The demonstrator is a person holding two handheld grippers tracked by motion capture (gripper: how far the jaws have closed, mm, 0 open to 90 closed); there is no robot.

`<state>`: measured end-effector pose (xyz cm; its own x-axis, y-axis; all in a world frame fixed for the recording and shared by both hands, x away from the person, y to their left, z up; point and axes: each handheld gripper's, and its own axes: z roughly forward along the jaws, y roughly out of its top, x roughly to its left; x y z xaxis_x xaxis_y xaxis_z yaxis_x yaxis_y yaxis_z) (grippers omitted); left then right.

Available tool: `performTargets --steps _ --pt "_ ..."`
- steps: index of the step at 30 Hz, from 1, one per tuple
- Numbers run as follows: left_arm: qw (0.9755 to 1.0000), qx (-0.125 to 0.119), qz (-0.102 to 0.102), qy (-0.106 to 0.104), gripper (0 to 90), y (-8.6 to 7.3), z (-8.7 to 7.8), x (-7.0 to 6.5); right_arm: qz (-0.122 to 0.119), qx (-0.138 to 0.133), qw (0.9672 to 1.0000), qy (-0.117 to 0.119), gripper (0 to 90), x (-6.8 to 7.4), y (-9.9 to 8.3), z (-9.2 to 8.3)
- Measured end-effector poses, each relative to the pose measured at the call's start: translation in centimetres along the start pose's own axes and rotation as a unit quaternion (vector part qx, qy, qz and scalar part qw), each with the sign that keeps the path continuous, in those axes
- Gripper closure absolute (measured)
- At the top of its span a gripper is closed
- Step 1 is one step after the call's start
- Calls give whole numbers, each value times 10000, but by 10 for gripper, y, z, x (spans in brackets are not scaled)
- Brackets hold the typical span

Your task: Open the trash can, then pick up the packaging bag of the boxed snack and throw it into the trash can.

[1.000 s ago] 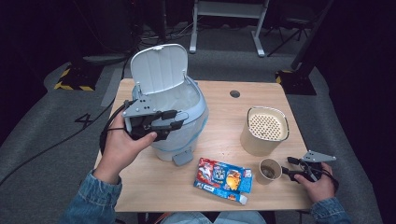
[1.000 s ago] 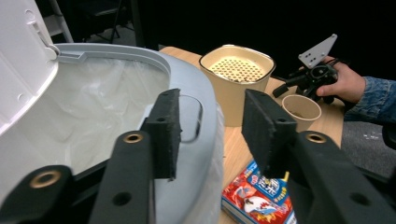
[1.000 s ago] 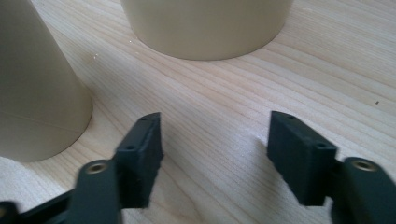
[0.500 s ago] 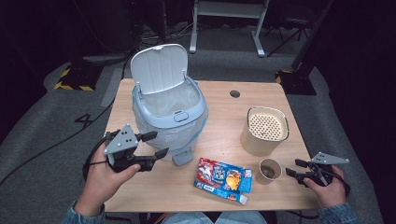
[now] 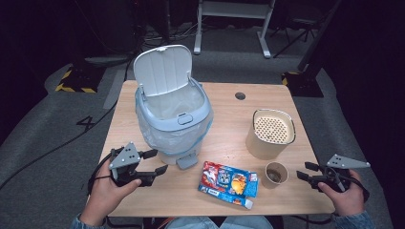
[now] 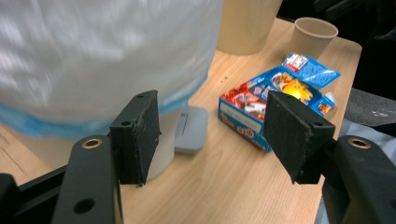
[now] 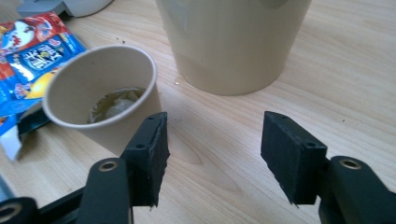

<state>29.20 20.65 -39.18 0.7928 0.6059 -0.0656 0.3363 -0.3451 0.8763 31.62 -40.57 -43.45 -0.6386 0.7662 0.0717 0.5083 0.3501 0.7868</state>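
Down from the bin (image 5: 173,119) to the counter's (image 5: 229,107) near left edge, the left claw (image 5: 154,162) gapes, holding nothing. Right claw (image 5: 305,171), jaws just narrowing around nothing, sits beside the cup (image 5: 276,174) at the near right corner.

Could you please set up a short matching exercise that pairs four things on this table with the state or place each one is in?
Things:
1. pale blue pedal bin with a plastic liner
2. small brown paper cup
3. red and blue printed carton
4. tall beige canister

States:
A. lies flat near the table's front edge
B. has a perforated top
C. lid stands open
D. holds a little liquid at the bottom

Pairs: 1-C, 2-D, 3-A, 4-B
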Motion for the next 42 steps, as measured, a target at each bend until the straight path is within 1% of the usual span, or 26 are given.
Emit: performTargets --steps 3,5,6,7,8,14,15,16,17,18,19,21,24,26,27,28,31,34,36,41,42 --pt "9999 116 -39 80 368 -13 4 2 -36 -34 10000 -31 423 5 6 -9" --pt "9996 243 -45 96 366 -22 6 4 -65 -70 10000 -19 423 9 10 -14" --pt "9995 292 -30 124 367 -24 7 6 -121 -94 9999 16 423 15 15 -19" --pt "9993 340 0 171 367 -27 8 8 -121 -94 9999 16 423 15 15 -19" --pt "9991 380 -13 204 367 -30 8 10 -136 -106 9998 37 423 18 17 -21" --pt "9985 409 -211 302 362 -48 15 18 -276 -209 9990 288 420 39 31 -27" --pt "9982 450 -251 305 360 -51 17 19 -318 -233 9986 350 415 43 33 -27" --pt "9980 500 -225 321 359 -54 19 20 -354 -237 9982 411 409 47 35 -26" --pt "9975 574 -268 312 358 -58 23 20 -388 -242 9979 453 404 50 36 -25" --pt "9972 624 -280 312 353 -61 26 20 -457 -249 9970 576 396 59 39 -22" --pt "9969 676 -280 305 353 -64 29 20 -457 -249 9970 576 396 59 39 -22" --pt "9962 779 -289 272 350 -71 36 20 -536 -206 9960 687 394 68 42 -17" --pt "9946 969 -255 265 346 -79 44 22 -703 -144 9935 883 392 84 47 -8" --pt "9938 1050 -214 293 346 -82 48 23 -808 -109 9918 979 386 92 49 -4" --pt "9931 1118 -201 294 343 -84 50 24 -868 -94 9906 1054 382 96 50 -1" --pt "9929 1128 -223 295 340 -85 51 24 -952 -80 9890 1129 377 101 51 3" --pt "9920 1205 -215 320 333 -88 55 25 -1068 25 9860 1278 364 112 49 14" --pt "9911 1275 -203 326 327 -91 58 26 -1111 150 9837 1408 365 122 46 24" --pt "9903 1328 -240 322 326 -93 60 26 -1140 203 9819 1499 361 127 43 29" --pt "9902 1331 -231 345 321 -93 60 25 -1299 329 9782 1584 343 136 35 45" --pt "9901 1340 -206 359 319 -93 60 25 -1322 340 9779 1584 338 137 33 47"
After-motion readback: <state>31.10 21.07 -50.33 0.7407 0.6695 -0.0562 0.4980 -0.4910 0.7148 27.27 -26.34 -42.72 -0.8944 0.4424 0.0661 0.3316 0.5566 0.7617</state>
